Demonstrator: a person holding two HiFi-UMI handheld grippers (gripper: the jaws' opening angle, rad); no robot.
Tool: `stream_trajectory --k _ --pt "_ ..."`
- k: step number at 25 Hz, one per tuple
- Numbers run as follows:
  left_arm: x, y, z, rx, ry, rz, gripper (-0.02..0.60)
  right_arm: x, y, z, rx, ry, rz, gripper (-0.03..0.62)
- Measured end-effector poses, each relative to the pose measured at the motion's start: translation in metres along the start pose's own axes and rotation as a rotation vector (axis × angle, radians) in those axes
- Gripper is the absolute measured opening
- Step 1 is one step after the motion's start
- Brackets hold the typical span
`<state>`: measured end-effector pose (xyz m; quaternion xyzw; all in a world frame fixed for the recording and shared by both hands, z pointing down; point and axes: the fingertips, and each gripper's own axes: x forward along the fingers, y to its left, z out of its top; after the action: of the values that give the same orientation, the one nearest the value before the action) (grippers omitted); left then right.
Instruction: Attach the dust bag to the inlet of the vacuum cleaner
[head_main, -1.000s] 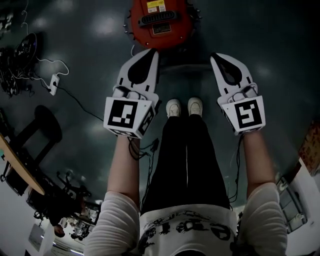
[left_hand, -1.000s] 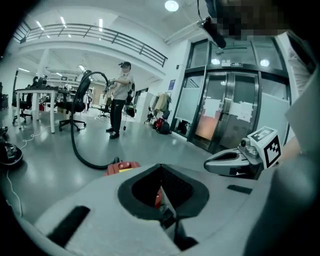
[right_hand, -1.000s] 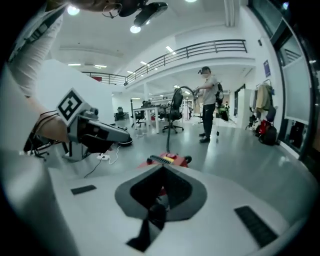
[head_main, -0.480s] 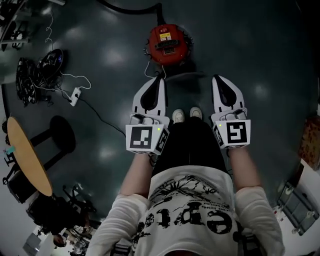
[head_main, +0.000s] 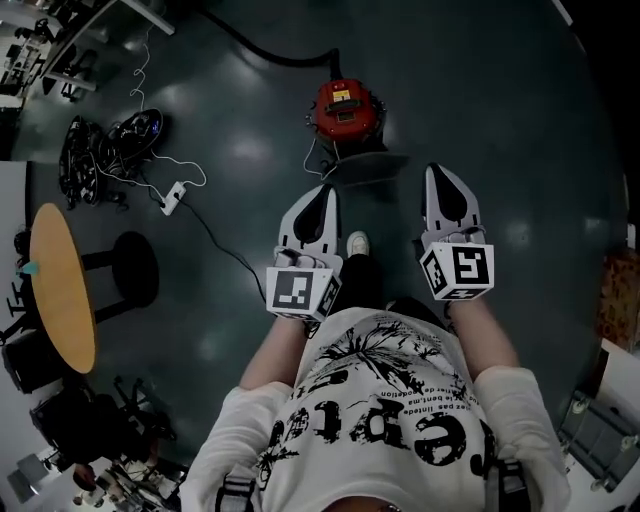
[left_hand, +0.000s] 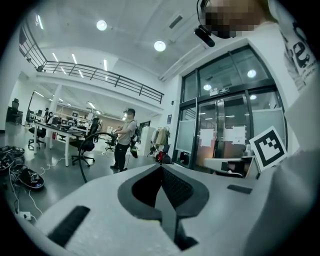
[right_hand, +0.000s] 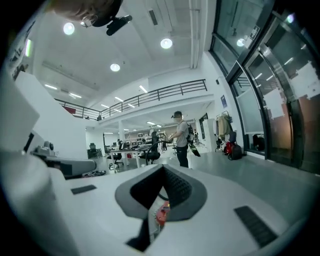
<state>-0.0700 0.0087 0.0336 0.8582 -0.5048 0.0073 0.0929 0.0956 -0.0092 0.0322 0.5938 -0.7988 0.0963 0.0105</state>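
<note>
The red round vacuum cleaner (head_main: 346, 108) stands on the dark floor far below, and shows as a red speck (right_hand: 161, 215) through the gap behind the right jaws. A flat grey sheet, perhaps the dust bag (head_main: 365, 168), lies on the floor just in front of it. My left gripper (head_main: 322, 190) and right gripper (head_main: 437, 170) are held side by side high above the floor, both pointing almost level. In the gripper views, the left gripper (left_hand: 161, 167) and the right gripper (right_hand: 163, 167) each have their jaws together with nothing between them.
A black hose (head_main: 260, 50) runs off behind the vacuum. A white power strip (head_main: 175, 192) and tangled cables (head_main: 105, 145) lie at the left, near a round wooden table (head_main: 62, 285) and a black stool (head_main: 130, 270). A person (left_hand: 125, 140) stands by distant desks.
Both grippers rose well above the floor and turned from pointing down to nearly level. The vacuum now looks smaller and farther below. Both stay shut and empty.
</note>
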Motion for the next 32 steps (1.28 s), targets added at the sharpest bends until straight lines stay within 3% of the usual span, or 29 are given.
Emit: stream_trajectory --k 4,12,22,32 --pt "-0.064 -0.055 0.014 0.011 -0.055 0.036 0.003 -0.077 0.013 0.019 -0.037 -0.047 0.054 0.002" --pt "-0.183 -0.147 0.003 0.025 -0.115 0.148 0.003 -0.224 0.035 0.006 -0.157 -0.063 0.129 0.002" --pt "-0.304 -0.212 0.002 0.095 -0.123 0.118 0.003 -0.352 0.076 -0.003 -0.12 -0.078 0.13 0.002" --pt "-0.458 -0.25 -0.019 0.084 -0.114 0.081 0.003 -0.492 0.158 -0.03 -0.164 -0.092 0.073 0.002"
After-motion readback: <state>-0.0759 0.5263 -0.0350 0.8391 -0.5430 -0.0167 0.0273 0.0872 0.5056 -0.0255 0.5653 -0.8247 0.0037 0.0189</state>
